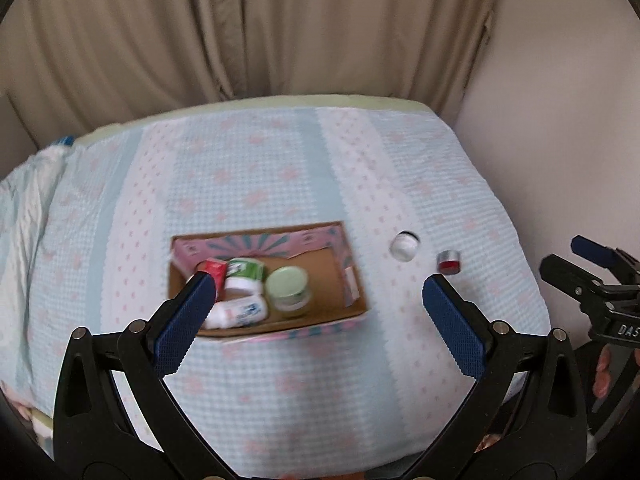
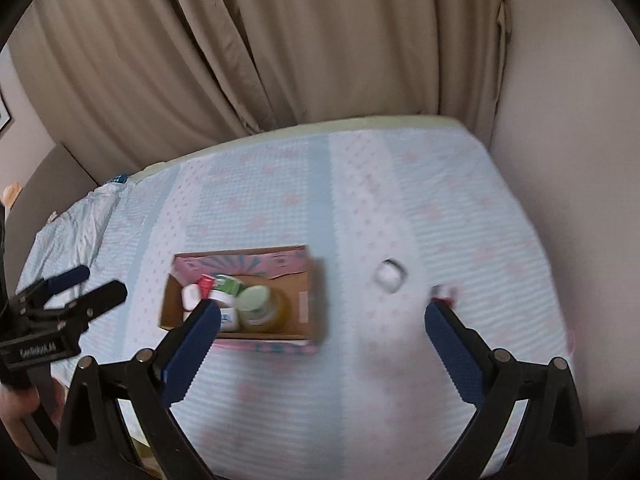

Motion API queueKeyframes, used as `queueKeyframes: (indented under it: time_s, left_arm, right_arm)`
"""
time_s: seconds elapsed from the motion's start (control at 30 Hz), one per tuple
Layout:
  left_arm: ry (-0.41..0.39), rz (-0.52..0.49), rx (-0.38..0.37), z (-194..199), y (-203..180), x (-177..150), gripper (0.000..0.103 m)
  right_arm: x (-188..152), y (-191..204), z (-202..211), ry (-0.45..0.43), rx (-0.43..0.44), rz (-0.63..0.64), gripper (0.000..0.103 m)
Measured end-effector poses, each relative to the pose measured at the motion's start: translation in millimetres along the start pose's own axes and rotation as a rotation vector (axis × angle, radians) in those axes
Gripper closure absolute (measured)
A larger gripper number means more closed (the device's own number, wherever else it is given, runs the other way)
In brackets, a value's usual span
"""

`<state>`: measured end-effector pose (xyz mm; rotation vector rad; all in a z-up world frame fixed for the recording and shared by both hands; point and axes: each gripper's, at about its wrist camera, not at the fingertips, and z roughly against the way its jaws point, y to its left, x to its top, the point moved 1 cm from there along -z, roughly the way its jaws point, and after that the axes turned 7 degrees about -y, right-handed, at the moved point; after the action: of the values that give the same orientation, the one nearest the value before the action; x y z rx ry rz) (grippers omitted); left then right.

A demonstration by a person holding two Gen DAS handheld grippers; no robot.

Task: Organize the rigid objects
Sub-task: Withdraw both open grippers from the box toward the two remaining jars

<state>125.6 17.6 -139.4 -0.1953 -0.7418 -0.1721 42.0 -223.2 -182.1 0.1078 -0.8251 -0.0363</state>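
Observation:
An open cardboard box [image 1: 352, 276] with pink patterned sides sits on the bed; it also shows in the right wrist view [image 2: 306, 304]. Inside lie a green-lidded jar [image 1: 288, 286], a white bottle [image 1: 240, 312], a green-labelled container [image 1: 244, 272] and a red item [image 1: 212, 269]. A white round jar [image 1: 404, 246] and a small red and silver pot [image 1: 449, 262] lie on the cover right of the box. My left gripper [image 1: 320, 304] is open and empty above the box's front. My right gripper [image 2: 324, 320] is open and empty, hovering near the box.
The bed has a light blue cover with pink flowers [image 1: 280, 380]. Beige curtains [image 1: 240, 32] hang behind it and a plain wall [image 1: 560, 100] stands on the right. A crumpled sheet [image 1: 28, 200] lies at the bed's left edge.

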Motion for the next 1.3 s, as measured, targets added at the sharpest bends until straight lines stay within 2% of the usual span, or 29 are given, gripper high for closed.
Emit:
queueKeyframes:
  time_s: [0.13, 0.27, 0.5, 0.87, 1.17, 1.3]
  left_arm:
    - [-0.003, -0.016, 0.011, -13.8, -48.6, 5.6, 0.0]
    - [0.031, -0.038, -0.007, -35.2, -89.2, 8.5, 0.0]
    - [0.135, -0.126, -0.058, -100.8, -139.1, 11.3, 0.0]
    - [0.321, -0.201, -0.152, -239.6, -169.3, 3.2, 0.0]
    - [0.471, -0.304, -0.167, -355.1, -183.1, -27.2, 0.001]
    - [0.525, -0.35, -0.166, -392.3, -184.5, -44.9, 0.003]
  right_arm:
    - [-1.1, -48.1, 11.2, -0.03, -0.039, 0.074, 0.001]
    - [-3.2, -88.7, 11.0, -0.035, -0.076, 0.122, 0.001]
    - [-9.7, -140.7, -13.8, 0.039, -0.075, -0.006, 0.001]
    - [-27.6, -196.8, -104.7, 0.181, -0.034, -0.277, 0.001]
    - [-54.2, -230.5, -200.1, 0.274, 0.009, -0.491, 0.002]
    - [-70.5, -234.9, -242.0, 0.339, 0.007, -0.544, 0.011]
